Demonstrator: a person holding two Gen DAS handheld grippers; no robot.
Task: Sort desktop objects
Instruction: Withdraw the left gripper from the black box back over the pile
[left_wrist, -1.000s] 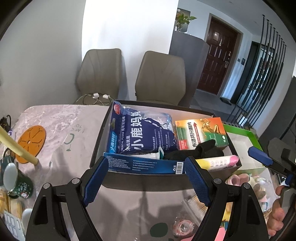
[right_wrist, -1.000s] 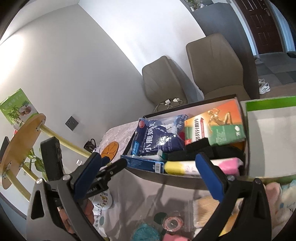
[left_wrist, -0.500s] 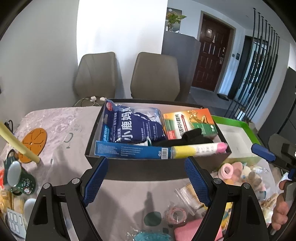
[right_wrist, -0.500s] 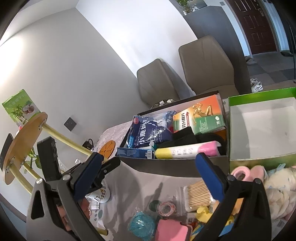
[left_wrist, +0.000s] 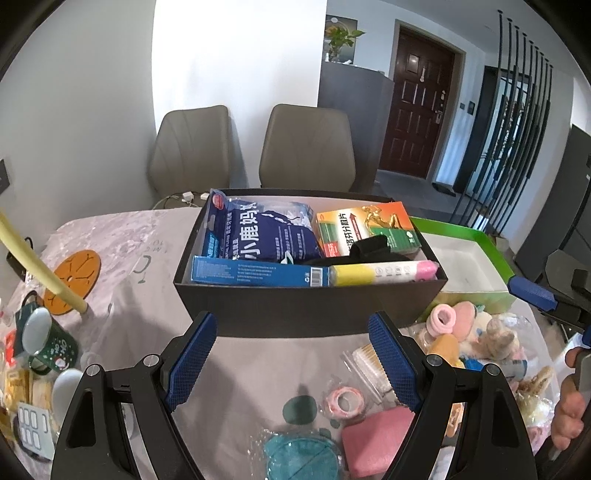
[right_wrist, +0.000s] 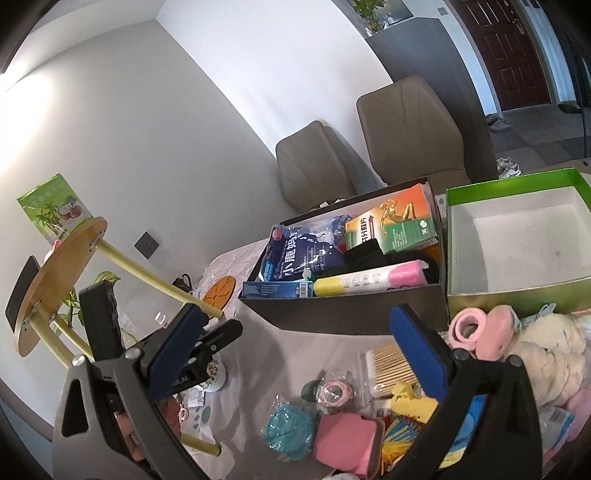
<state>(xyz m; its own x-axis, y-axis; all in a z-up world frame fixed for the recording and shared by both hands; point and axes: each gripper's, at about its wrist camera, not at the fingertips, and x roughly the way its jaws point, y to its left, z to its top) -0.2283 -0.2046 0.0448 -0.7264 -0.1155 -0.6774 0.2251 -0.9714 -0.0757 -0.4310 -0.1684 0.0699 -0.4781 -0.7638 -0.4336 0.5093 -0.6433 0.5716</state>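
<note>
Left wrist view: the left tool (left_wrist: 291, 363) is shown wide open and empty above the counter (left_wrist: 122, 295), just before the black box (left_wrist: 306, 306). The box is seen already packed: a blue bag (left_wrist: 258, 236), an orange carton (left_wrist: 365, 227), and, along its near wall, a blue carton (left_wrist: 258, 273) and a yellow-pink tube (left_wrist: 384, 272) laid end to end, long axes left to right, pink end rightward. The green box (left_wrist: 476, 236) beside it is seen empty. Right wrist view: the right tool (right_wrist: 301, 354) is likewise held open with nothing grasped. Unsorted items are left near it: a tape roll (right_wrist: 334, 393), a teal bundle (right_wrist: 290, 430), a pink pad (right_wrist: 345, 439), cotton swabs (right_wrist: 388, 363) and a plush toy (right_wrist: 546, 354). Sorting is judged roughly half done.
</note>
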